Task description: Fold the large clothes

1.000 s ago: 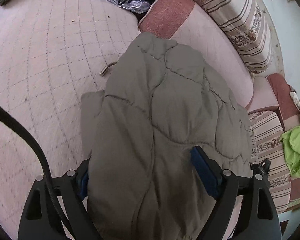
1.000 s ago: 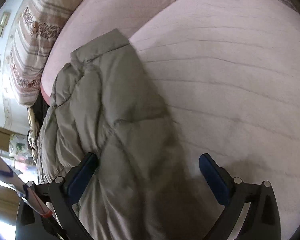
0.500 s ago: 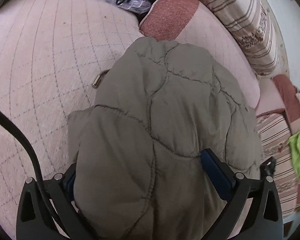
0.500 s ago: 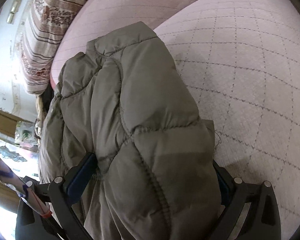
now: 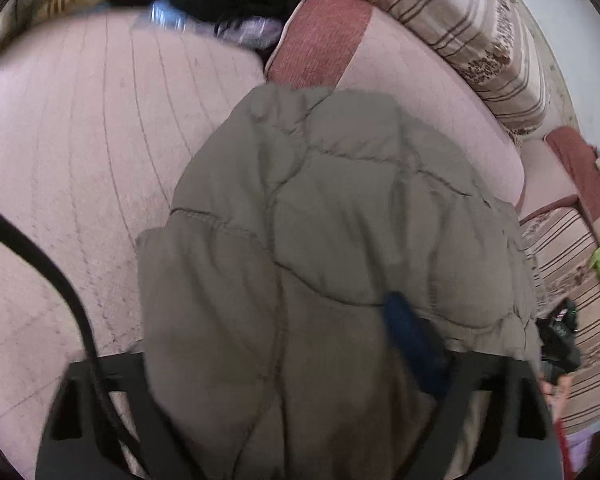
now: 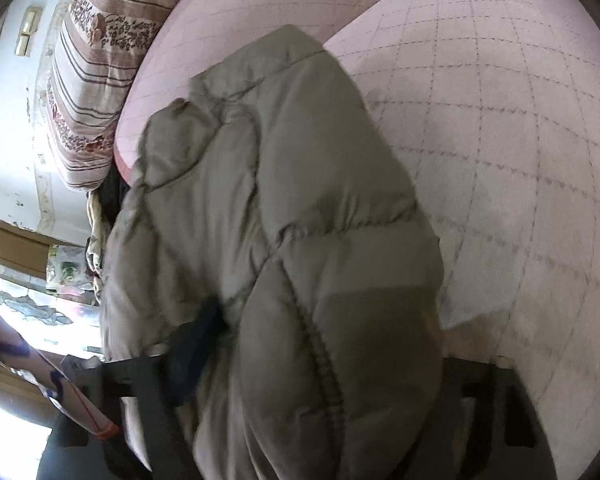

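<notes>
- On the pink quilted bed [image 5: 80, 168], an olive padded jacket [image 5: 340, 208] lies bunched, its bulk running away from both cameras toward the striped cushions [image 5: 480, 32] at the far edge.
- Left gripper [image 5: 284, 364]: the jacket's near end fills the gap between its fingers [image 5: 412, 344]. They are closing in on the padding; only the blue pad on one side shows, sunk against the fabric, and the other is hidden beneath it, so a firm pinch cannot be confirmed.
- Right gripper [image 6: 324, 356]: the same near end bulges between its fingers [image 6: 204, 332], which are likewise closing. One dark pad presses into a seam; the opposite one is buried under cloth.
- Relation that matters: the jacket's long axis points straight ahead from both grippers, which sit side by side at its near end, neither plainly nearer.
- Judged from this, the likely next move is lifting that end and carrying it forward over the rest.
</notes>
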A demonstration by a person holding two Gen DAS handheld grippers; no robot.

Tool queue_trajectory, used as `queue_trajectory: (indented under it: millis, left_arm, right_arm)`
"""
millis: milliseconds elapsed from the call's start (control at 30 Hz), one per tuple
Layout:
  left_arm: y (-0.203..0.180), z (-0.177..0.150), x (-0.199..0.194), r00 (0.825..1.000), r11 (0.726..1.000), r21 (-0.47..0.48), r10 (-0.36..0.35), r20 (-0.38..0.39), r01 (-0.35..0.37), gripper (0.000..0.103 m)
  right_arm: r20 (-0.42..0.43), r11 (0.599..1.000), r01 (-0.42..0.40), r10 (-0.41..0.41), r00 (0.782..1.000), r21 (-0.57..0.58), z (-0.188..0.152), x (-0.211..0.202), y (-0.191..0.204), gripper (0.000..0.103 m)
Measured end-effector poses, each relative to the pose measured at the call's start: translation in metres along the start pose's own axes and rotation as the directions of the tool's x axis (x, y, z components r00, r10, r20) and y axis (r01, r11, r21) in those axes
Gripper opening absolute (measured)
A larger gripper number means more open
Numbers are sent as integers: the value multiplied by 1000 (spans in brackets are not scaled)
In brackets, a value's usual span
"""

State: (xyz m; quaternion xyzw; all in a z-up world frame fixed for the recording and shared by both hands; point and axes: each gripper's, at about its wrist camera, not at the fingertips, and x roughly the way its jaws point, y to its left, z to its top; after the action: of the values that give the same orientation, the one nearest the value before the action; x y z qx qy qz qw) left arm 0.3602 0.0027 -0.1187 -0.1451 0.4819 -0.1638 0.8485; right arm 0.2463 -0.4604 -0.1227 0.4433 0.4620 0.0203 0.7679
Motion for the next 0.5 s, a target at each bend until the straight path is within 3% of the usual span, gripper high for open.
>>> queue_trajectory:
  millis: [133, 233, 500]
  left_arm:
    - [-31, -9, -20, 989, 987, 88, 129, 68, -135, 36]
    - [-33, -12, -35, 986, 986, 78, 143, 90, -150, 23]
    - [-23, -32, -73, 986, 988, 28, 150, 73, -152, 19]
  right_arm:
    - [12, 1000, 11, -12, 1000, 5, -10, -12, 5, 53]
    - [22, 1000, 22, -22, 1000, -9, -18, -24, 16, 44]
    - [76, 998, -60, 60, 995, -6, -54, -65, 28, 37]
